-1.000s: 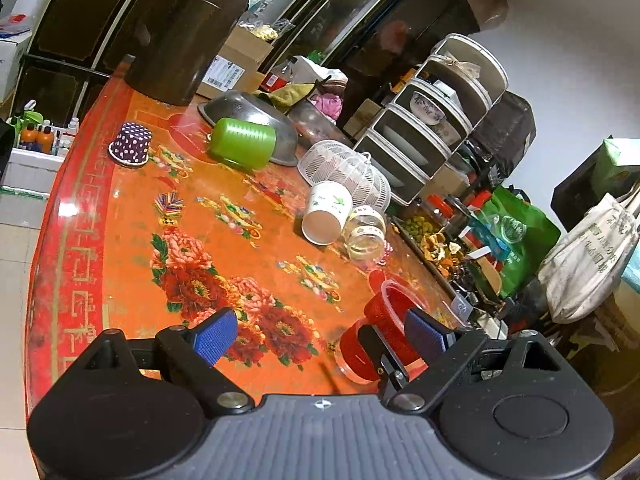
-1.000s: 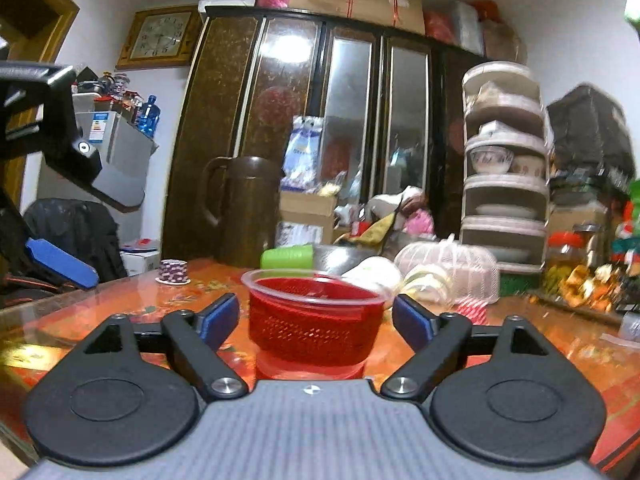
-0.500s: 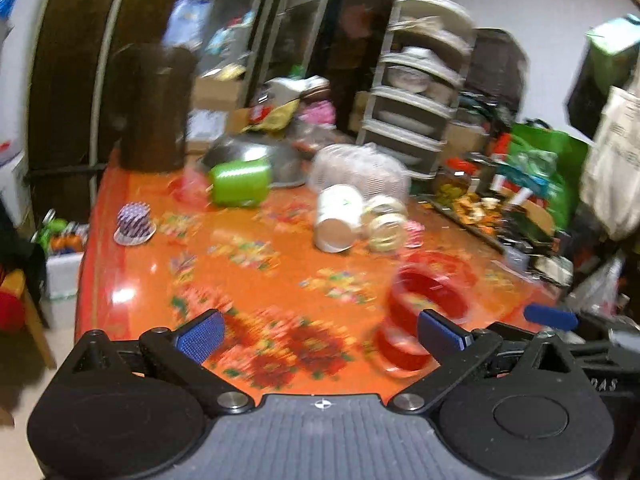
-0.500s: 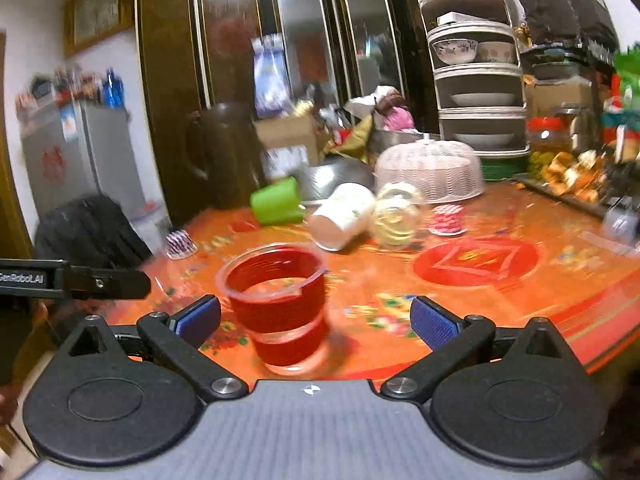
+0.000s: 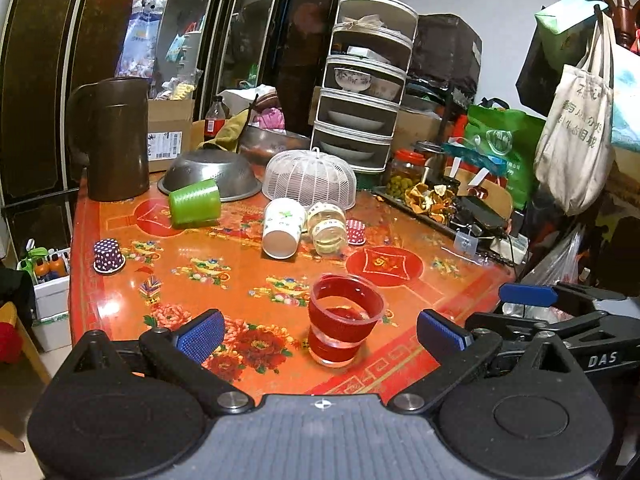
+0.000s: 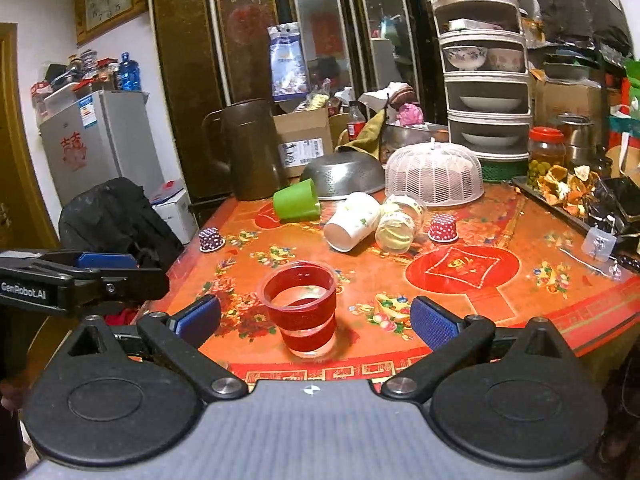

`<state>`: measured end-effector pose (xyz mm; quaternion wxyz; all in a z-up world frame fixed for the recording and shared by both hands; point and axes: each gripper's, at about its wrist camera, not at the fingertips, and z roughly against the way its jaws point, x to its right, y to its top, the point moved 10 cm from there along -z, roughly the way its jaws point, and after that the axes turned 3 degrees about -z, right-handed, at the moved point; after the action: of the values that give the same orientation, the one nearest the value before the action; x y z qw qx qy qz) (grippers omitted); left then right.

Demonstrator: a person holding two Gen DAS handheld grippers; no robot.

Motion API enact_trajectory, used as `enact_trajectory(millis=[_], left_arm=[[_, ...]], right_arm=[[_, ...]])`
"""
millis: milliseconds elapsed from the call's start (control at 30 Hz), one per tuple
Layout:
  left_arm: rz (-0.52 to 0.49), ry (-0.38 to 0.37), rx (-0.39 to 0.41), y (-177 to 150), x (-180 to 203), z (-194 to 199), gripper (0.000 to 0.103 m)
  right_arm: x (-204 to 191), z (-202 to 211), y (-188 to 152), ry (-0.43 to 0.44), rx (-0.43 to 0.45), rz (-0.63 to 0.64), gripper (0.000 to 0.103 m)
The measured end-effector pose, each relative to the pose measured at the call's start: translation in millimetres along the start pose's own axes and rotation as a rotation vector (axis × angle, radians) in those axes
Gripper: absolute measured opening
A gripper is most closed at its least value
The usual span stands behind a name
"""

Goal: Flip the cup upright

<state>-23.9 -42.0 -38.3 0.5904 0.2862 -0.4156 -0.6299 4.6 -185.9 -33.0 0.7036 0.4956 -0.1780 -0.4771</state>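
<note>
Red plastic cup (image 5: pixel 343 320) stands upright near table (image 5: pixel 120 312) front edge, mouth up. We hold left gripper (image 5: pixel 320 336) and right gripper (image 6: pixel 316 320) wide open, clear of it, so nothing tips it.

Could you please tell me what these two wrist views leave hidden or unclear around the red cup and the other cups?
- Red cup: whether it holds liquid; its clear wall confuses both views.
- White mesh food cover: its contents, screened by the mesh in both views.
- Green cup: its mouth, turned away in the left wrist view.
- Table: its near edge, covered by the gripper bodies.
</note>
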Motion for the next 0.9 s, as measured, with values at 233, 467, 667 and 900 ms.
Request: enact_trajectory(millis=[233,467,667,900], left_arm=[[0.010,0.017,-0.007,-0.8,-6.8,-2.2,0.103],[0.010,0.010,-0.018,-2.6,-6.2,-5.6,0.103],[0.011,0.018,-0.027,-4.8,-6.6,-8.5,0.103],[0.008,0.027,-0.028,-5.3,-5.9,-9.5,0.103]], right_arm=[[-0.6,-4.5,-2.6,0.011,-0.014,-0.006,0.102],[-0.5,-6.3,-5.1,0.010,-0.023,0.001,0.102],[-1.0,-6.3,-5.8,0.011,-0.026,0.002,0.102],[-0.9,-5.9,-5.0,0.011,-0.020,0.005,0.102]])
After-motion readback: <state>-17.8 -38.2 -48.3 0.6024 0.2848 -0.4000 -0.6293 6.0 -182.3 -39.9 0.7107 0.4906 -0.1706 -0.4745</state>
